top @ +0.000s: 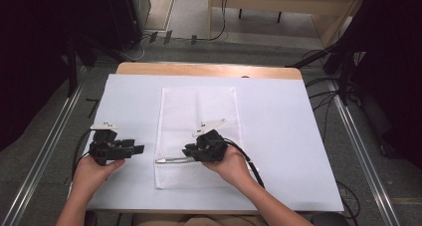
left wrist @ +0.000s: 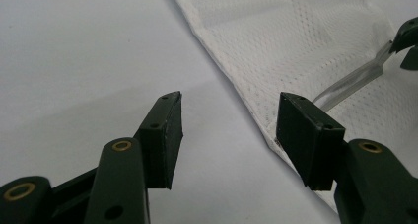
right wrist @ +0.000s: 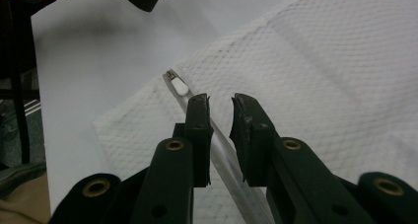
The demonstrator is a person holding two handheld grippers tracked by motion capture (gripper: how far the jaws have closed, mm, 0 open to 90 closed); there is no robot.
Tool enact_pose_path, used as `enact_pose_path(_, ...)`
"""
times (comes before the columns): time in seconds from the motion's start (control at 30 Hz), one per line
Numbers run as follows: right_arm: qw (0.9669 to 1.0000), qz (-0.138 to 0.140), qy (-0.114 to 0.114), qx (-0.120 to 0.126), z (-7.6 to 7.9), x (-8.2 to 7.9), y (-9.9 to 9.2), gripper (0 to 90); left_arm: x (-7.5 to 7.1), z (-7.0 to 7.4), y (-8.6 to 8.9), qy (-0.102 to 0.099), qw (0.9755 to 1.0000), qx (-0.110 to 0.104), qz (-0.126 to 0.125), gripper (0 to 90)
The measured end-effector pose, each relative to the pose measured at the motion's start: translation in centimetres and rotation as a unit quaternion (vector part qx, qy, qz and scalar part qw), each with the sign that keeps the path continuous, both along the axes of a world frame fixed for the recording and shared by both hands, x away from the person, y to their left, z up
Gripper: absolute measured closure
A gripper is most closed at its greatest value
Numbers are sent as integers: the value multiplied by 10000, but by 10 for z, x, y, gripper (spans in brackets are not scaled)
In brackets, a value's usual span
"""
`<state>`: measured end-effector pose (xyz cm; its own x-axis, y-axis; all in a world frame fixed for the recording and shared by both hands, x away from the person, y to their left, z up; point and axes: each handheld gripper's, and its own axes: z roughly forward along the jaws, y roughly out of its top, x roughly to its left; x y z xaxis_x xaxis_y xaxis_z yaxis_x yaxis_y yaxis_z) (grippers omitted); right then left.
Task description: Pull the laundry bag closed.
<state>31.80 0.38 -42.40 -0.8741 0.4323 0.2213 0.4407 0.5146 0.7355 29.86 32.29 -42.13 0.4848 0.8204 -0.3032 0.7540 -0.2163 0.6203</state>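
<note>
A white mesh bag (top: 199,106) lies flat in the middle of the white-covered table (top: 278,116). A pale zipper strip (top: 171,160) runs along the bag near its front edge, ending in a small white pull (right wrist: 178,87). My right gripper (top: 186,150) is low over that strip (right wrist: 224,155), which lies in the narrow gap between its jaws. I see no pad pressing on it. My left gripper (top: 139,149) rests beside the bag's left edge (left wrist: 256,120), jaws wide with nothing between them. The right gripper's tip (left wrist: 406,36) shows at the far end of the strip (left wrist: 350,81).
The wooden table edge (top: 209,69) shows at the back, beyond the white cover. Metal rails (top: 45,141) run along the floor on both sides. Cables (top: 328,101) trail on the floor at the right and back. A cable (top: 249,161) hangs from the right gripper.
</note>
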Motion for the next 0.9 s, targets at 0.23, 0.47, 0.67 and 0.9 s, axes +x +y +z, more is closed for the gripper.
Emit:
enact_pose_path(0.23,9999,104,113,-66,-7,-2,19,813,3,1,-1,-35,10000,17,-11,437)
enact_pose_path(0.47,9996,163,238,-28,-13,-1,34,821,6,1,0,-46,10000,-13,-27,436)
enact_pose_path(0.67,9992,216,341,-73,-21,-1,45,805,6,1,0,-57,10000,-13,-9,434)
enact_pose_path(0.9,9987,243,411,-175,-32,1,56,778,7,1,0,-46,10000,-8,-20,433)
